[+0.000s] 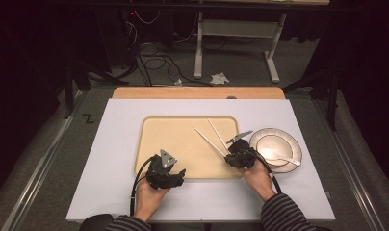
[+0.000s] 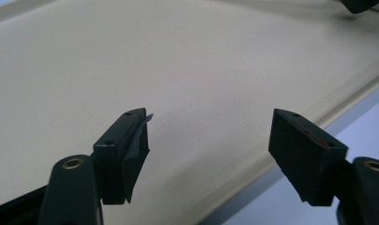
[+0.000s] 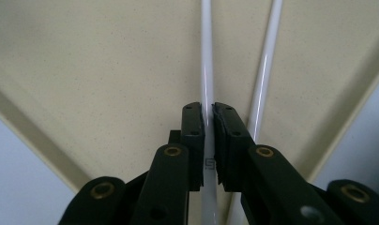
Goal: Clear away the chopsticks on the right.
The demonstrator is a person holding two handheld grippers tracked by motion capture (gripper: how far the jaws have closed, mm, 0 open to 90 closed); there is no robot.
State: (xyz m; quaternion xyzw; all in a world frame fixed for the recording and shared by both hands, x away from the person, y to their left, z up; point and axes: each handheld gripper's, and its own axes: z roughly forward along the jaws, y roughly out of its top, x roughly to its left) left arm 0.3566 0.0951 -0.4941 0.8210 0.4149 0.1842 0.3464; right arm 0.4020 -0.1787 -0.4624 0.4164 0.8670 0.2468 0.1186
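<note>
I am clamping my right tool (image 3: 208,140) shut on one white chopstick (image 3: 206,70), near its thick end so the tip is reaching out over the beige tray (image 1: 163,139); the second chopstick (image 3: 267,70) is lying just beside it on the tray. My left tool (image 2: 208,150) is resting with its jaws spread and nothing between them, waiting at the tray's near edge. A plate (image 1: 260,139) carrying a spoon (image 1: 284,158) is sitting right of the tray on the white table (image 1: 110,159), in a dim room with cables (image 1: 154,62) trailing across the floor
</note>
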